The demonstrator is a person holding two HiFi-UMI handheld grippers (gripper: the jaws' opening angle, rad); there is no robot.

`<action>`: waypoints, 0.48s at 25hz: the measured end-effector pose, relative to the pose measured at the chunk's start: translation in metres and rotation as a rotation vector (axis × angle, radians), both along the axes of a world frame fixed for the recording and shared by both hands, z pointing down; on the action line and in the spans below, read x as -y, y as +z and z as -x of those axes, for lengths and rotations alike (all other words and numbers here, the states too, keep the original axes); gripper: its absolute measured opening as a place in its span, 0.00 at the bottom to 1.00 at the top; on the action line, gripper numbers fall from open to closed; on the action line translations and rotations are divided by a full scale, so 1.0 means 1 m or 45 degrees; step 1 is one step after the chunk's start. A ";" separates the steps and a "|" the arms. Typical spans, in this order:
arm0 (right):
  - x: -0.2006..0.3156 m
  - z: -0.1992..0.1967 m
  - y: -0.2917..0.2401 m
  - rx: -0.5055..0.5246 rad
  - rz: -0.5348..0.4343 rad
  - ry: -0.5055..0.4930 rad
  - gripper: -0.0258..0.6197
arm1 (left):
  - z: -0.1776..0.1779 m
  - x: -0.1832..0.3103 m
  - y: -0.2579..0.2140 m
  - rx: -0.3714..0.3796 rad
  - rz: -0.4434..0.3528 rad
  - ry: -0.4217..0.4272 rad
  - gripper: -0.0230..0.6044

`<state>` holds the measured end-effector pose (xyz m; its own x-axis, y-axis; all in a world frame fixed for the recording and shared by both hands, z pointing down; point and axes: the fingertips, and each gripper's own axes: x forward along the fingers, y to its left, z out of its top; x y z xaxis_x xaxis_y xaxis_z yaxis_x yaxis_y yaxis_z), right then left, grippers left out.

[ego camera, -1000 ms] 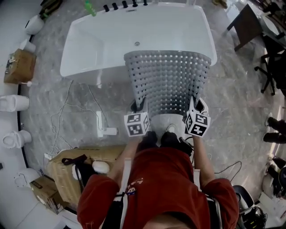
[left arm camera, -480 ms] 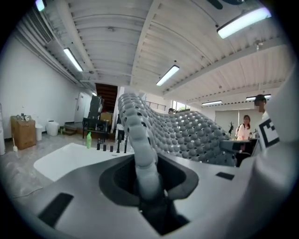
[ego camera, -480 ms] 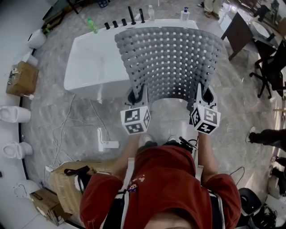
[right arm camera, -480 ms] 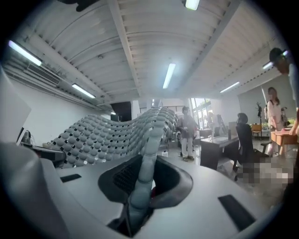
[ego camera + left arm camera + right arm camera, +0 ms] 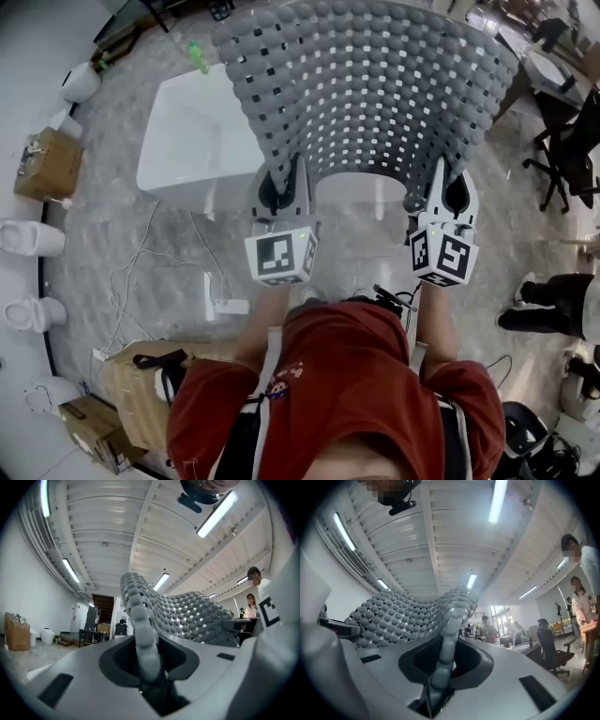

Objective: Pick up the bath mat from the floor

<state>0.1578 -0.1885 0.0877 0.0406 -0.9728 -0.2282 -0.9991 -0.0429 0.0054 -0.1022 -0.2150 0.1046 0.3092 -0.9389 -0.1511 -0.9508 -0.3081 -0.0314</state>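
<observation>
Left gripper (image 5: pixel 281 186) and right gripper (image 5: pixel 454 192) each pinch a corner of the bath mat (image 5: pixel 366 84) ahead; lifting seems nearly done, next I hold both level.

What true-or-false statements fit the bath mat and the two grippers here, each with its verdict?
1. The left gripper is shut on an edge of the grey bath mat. True.
2. The right gripper holds nothing. False: it is shut on the mat's other near corner.
3. The mat lies flat on the floor. False: it is held up between both grippers.
4. A white bathtub shows beyond the mat. True.
5. The mat is a solid sheet. False: it is studded and full of square holes.
</observation>
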 end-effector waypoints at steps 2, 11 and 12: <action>-0.001 0.003 -0.003 0.000 -0.011 -0.002 0.16 | 0.004 -0.003 -0.005 0.005 -0.021 -0.003 0.21; 0.003 0.004 -0.010 0.013 -0.013 -0.031 0.16 | 0.005 -0.004 -0.012 -0.011 -0.032 -0.029 0.21; 0.002 0.006 -0.011 0.014 -0.014 -0.034 0.16 | 0.007 -0.005 -0.013 -0.011 -0.034 -0.031 0.21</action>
<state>0.1521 -0.1908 0.0771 0.0169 -0.9710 -0.2384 -0.9999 -0.0159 -0.0061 -0.1090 -0.2099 0.0912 0.2849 -0.9417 -0.1789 -0.9583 -0.2841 -0.0307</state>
